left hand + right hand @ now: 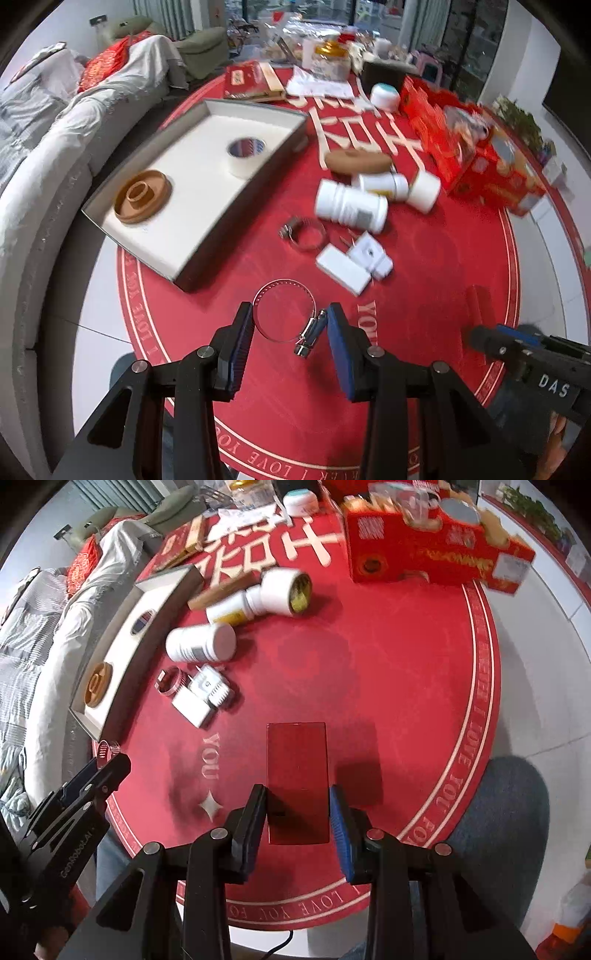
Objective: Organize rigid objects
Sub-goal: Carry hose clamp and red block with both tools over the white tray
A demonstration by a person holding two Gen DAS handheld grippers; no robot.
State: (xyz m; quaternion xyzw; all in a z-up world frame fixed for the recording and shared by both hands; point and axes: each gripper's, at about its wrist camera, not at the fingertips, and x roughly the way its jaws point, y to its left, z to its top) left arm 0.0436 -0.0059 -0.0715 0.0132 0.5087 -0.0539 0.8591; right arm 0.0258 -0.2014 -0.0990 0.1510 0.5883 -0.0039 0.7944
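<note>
My left gripper (290, 328) is closed onto a large metal hose clamp (286, 312) over the red mat, its ring and screw between the pads. My right gripper (297, 810) is closed onto a flat red transparent plate (297, 775), held by its near end. The shallow white tray (258, 110) at the left holds a brown round holder (142, 195) and a tape roll (245, 155). On the mat lie white bottles (349, 206), a smaller hose clamp (304, 232), white adapter blocks (354, 262) and a brown oval lid (360, 162).
Red gift boxes (480, 155) stand at the mat's right back. A white jar (386, 96), papers and clutter fill the far side. A sofa with blankets (55, 122) runs along the left. The right gripper's body shows in the left wrist view (532, 354).
</note>
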